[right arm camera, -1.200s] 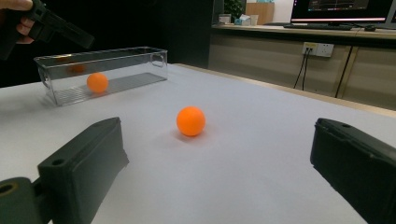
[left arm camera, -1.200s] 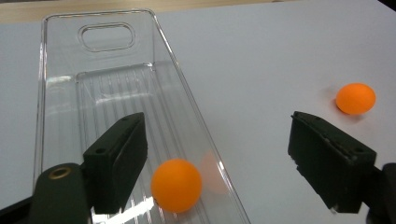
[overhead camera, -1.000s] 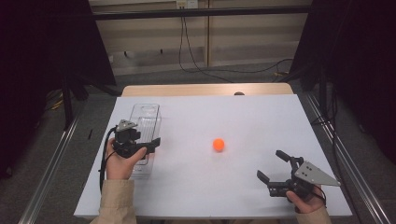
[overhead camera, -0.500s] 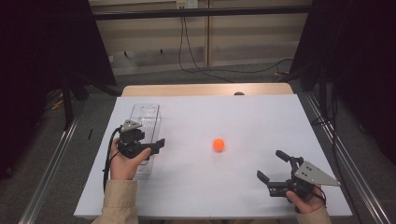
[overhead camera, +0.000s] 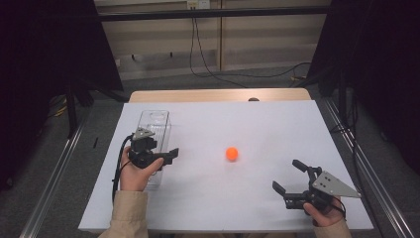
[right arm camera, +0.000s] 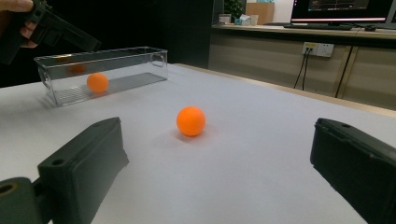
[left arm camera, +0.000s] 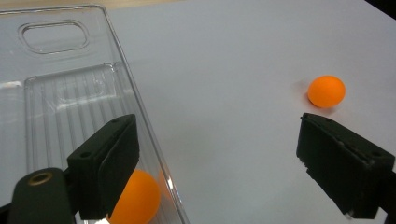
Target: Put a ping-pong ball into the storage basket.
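Two risks from here, larger first. On the table: smooth, flat, no lip to be seen; likely to let the loose ball roll farther from the bin, perhaps over an edge, if clipped by one fingertip instead of caught squarely. At the bin: clear, long, light by the look of it; liable to slide or tip if bumped by the left gripper, hovering astride the bin's right wall at its near end.

Left gripper: fingers spread wide, just been opening, nothing between them. Right gripper: well right of the bin and nearer the person, aimed at the loose ball; fingers spread wide too, nothing pinched.

Loose ball: bare on the table, well right of the bin, roughly between the two grippers, touched by neither. Round and slick-looking, so apt to squirt out of an off-centre pinch, or to bounce back out if dropped from high above the bin.

One container: the bin, open-topped, ribbed floor, handle cut-out in its far end wall. Inside, one binned ball, orange, at the near end, close against the right wall, below the left gripper. Faint orange smudge higher on the wall in the right gripper view, probably a reflection.
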`<control>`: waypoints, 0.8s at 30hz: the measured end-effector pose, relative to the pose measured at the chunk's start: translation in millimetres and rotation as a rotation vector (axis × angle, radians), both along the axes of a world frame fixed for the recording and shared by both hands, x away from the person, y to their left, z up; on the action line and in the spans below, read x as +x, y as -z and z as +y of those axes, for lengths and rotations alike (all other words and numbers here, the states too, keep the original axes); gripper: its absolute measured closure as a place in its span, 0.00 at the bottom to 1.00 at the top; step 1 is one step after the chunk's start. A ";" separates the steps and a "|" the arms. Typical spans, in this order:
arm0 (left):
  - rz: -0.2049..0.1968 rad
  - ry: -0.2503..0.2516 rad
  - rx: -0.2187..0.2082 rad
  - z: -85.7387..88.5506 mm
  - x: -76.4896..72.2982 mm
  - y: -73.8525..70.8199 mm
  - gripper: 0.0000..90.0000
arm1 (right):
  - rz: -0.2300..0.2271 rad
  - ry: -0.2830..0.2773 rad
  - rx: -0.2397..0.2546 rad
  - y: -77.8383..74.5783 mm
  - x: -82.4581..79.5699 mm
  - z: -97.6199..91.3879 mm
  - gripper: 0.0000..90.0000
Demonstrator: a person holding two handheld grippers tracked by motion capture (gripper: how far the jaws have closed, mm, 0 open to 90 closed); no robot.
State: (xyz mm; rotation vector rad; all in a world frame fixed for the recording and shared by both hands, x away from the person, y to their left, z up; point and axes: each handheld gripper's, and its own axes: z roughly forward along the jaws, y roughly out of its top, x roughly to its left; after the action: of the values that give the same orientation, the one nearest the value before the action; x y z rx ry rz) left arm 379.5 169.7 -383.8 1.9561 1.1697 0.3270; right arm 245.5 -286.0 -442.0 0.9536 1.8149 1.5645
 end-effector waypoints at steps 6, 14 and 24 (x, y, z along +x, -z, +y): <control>-0.002 0.017 -0.005 -3.2 -0.2 -0.5 0.14 | 0.001 0.000 0.000 0.0 0.0 0.0 0.03; 0.004 0.029 -0.014 -8.0 -0.3 0.3 0.13 | 0.000 -0.001 -0.001 0.1 0.1 0.2 0.03; 0.006 0.050 -0.019 -14.2 -1.2 -0.4 0.12 | 0.001 0.000 0.001 0.1 0.0 0.0 0.03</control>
State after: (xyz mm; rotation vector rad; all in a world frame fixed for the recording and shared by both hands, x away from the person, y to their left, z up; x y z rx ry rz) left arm 378.3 155.5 -383.4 1.9674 1.1218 0.2831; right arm 245.5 -285.9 -442.0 0.9557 1.8148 1.5653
